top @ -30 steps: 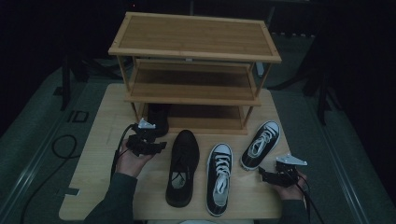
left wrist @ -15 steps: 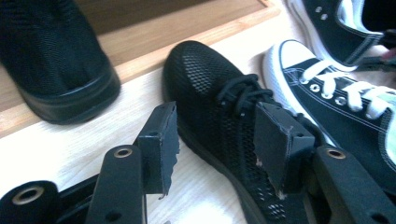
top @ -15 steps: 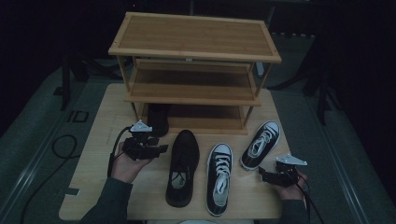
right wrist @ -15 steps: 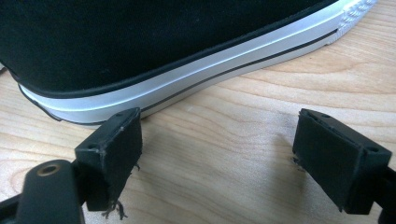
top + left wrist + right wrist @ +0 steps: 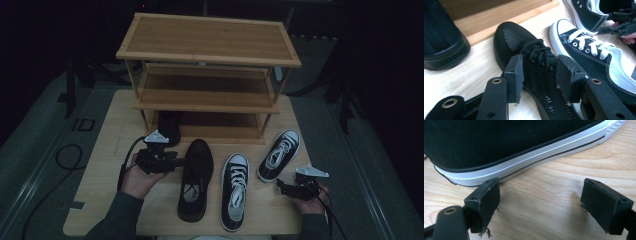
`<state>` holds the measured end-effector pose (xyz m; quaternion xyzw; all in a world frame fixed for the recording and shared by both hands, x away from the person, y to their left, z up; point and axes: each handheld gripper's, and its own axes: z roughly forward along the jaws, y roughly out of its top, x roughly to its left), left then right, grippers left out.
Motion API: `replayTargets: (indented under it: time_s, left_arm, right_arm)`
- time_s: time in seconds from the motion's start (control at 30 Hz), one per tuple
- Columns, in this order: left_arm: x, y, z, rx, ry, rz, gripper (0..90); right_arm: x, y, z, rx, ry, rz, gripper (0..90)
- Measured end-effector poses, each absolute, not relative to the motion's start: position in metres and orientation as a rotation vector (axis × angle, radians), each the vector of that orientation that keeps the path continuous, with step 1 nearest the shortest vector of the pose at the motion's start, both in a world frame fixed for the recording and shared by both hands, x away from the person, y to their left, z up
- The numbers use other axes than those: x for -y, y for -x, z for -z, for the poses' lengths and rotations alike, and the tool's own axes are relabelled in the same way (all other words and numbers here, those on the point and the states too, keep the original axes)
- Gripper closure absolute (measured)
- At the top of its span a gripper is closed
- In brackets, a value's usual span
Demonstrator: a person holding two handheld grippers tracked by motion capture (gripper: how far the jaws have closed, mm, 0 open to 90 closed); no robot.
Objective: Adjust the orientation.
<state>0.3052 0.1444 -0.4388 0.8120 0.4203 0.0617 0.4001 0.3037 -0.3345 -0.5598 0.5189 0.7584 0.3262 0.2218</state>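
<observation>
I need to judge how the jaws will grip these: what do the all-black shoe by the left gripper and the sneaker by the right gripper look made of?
All-black shoe: looks like matte woven mesh, small holes visible across the toe. Sneaker: dull black upper, probably canvas, over a smooth white rubber-like sole edge with a thin black stripe.

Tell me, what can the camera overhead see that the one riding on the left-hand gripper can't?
High view alone: the whole three-shelf wooden rack and the left gripper from outside, in the person's hand. Left gripper view alone: its open jaws close up, framing the laces and mesh of the black shoe. Both: that black shoe, the black-and-white sneaker beside it, the second sneaker and the right gripper beyond.
</observation>
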Motion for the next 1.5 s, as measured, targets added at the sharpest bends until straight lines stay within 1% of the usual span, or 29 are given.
replayTargets:
  time_s: [0.37, 0.53, 0.67, 0.77, 0.9, 1.0, 1.1, 1.23, 1.33, 1.5]
  left_arm:
    - [-0.130, -0.297, 0.431, -1.035, -2.102, -0.143, 57.8]
    - [-0.122, -0.294, 0.434, -1.034, -2.149, -0.151, 57.7]
    - [-0.116, -0.291, 0.436, -1.027, -2.173, -0.130, 57.9]
    - [-0.113, -0.291, 0.439, -1.033, -2.206, -0.143, 59.0]
    - [-0.108, -0.291, 0.447, -1.047, -2.279, -0.172, 62.6]
    - [-0.103, -0.291, 0.452, -1.037, -2.332, -0.170, 65.4]
    - [-0.103, -0.292, 0.453, -1.026, -2.348, -0.165, 76.1]
    - [-0.106, -0.292, 0.452, -1.022, -2.361, -0.177, 83.6]
    - [-0.111, -0.296, 0.451, -1.051, -2.366, -0.223, 86.4]
    - [-0.122, -0.303, 0.450, -1.097, -2.364, -0.275, 86.9]
  right_arm:
    - [0.334, -0.304, 0.560, -2.095, -1.435, -0.903, 15.7]
    - [0.335, -0.304, 0.560, -2.095, -1.434, -0.902, 15.6]
    - [0.335, -0.304, 0.560, -2.096, -1.433, -0.902, 15.6]
    - [0.335, -0.304, 0.560, -2.096, -1.433, -0.902, 15.7]
    - [0.335, -0.304, 0.560, -2.096, -1.433, -0.902, 15.7]
    - [0.335, -0.304, 0.560, -2.096, -1.433, -0.902, 15.6]
    - [0.335, -0.304, 0.560, -2.096, -1.433, -0.902, 15.6]
    - [0.335, -0.304, 0.560, -2.096, -1.432, -0.902, 15.7]
    - [0.335, -0.304, 0.560, -2.096, -1.433, -0.902, 15.6]
    - [0.335, -0.304, 0.560, -2.096, -1.433, -0.902, 15.6]
